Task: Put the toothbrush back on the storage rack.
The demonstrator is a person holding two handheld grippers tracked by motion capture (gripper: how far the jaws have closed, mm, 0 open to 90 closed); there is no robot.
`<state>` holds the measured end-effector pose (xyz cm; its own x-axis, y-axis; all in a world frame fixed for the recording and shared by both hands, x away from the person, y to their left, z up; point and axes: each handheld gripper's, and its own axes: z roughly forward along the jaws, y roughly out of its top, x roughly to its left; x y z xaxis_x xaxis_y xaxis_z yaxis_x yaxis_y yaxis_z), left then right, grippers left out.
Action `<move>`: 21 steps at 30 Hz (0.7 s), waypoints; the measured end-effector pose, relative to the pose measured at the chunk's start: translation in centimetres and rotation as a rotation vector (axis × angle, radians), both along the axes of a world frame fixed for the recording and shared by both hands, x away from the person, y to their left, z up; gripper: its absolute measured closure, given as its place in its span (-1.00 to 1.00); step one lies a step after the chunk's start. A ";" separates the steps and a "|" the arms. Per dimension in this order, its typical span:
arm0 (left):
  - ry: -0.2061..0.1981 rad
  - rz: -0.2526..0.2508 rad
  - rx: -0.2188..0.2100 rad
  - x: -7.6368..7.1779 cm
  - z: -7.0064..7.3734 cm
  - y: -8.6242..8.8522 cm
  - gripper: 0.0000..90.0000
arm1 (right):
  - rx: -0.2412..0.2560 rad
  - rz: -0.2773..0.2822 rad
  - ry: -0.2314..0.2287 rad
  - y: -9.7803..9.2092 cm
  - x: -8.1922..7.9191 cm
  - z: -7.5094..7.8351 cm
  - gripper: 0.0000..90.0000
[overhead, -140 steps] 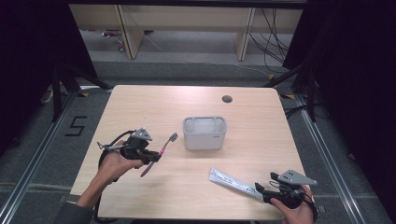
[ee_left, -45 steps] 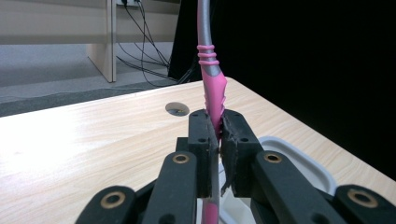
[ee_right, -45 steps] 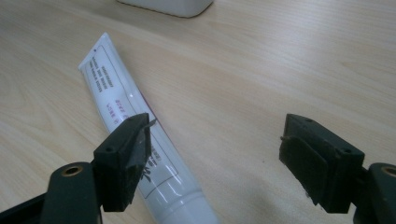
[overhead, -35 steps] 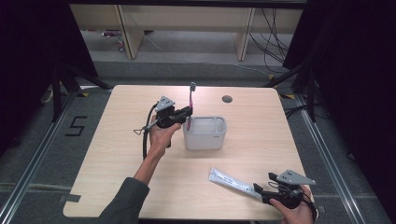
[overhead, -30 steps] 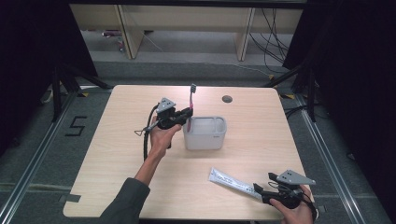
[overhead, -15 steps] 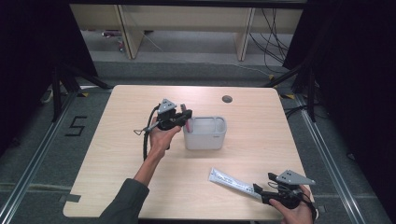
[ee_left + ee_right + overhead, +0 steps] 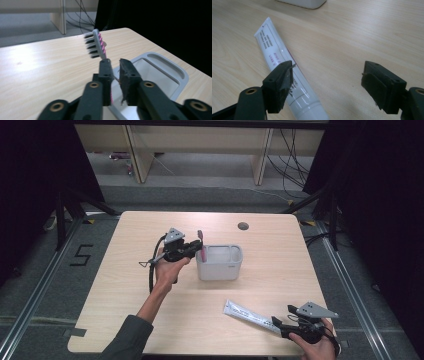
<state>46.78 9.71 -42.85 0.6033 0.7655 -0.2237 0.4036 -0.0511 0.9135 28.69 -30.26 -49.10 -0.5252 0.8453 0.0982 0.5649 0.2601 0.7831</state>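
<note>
Toothbrush (image 7: 96, 46) upright in holder (image 7: 220, 262) | left claw (image 7: 113, 72) gripping it

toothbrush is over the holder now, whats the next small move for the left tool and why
Probably open the left tool and release the toothbrush. Its handle already reaches down into the left compartment of the grey holder, bristle head up, while the jaws stand nearly closed around the handle, so letting go should leave it standing there.

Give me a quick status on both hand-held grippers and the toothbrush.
Left hand-held gripper shut on pink-bristled grey toothbrush, upright at grey plastic holder edge. Right hand-held gripper open beside white toothpaste tube. Nothing blocking.
</note>
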 end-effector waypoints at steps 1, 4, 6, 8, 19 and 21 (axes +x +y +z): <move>0.012 0.010 -0.011 -0.2 0.1 0.2 0.66 | 0.002 0.002 0.001 0.0 0.0 0.0 -0.41; 0.020 0.010 -0.006 -0.7 0.5 0.5 0.58 | -0.001 0.000 0.001 0.0 0.0 0.0 -0.41; 0.021 0.014 -0.008 -1.0 0.8 0.8 0.50 | 0.003 0.000 0.002 0.0 0.0 0.0 -0.41; 0.026 0.014 -0.012 -1.3 1.1 1.0 0.39 | -0.002 -0.001 -0.006 0.0 0.0 0.0 -0.41; 0.053 0.002 -0.012 -2.8 1.4 1.6 0.02 | -0.023 0.010 -0.042 -0.3 0.2 0.1 -0.41; 0.054 -0.003 -0.013 -3.1 1.5 1.7 -0.02 | -0.024 0.009 -0.044 -0.3 0.2 0.1 -0.41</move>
<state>43.67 11.41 -41.37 0.5923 0.7607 -0.2657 0.4523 -0.0409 0.8909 28.86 -30.56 -49.04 -0.5362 0.8423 0.0547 0.5279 0.2841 0.8004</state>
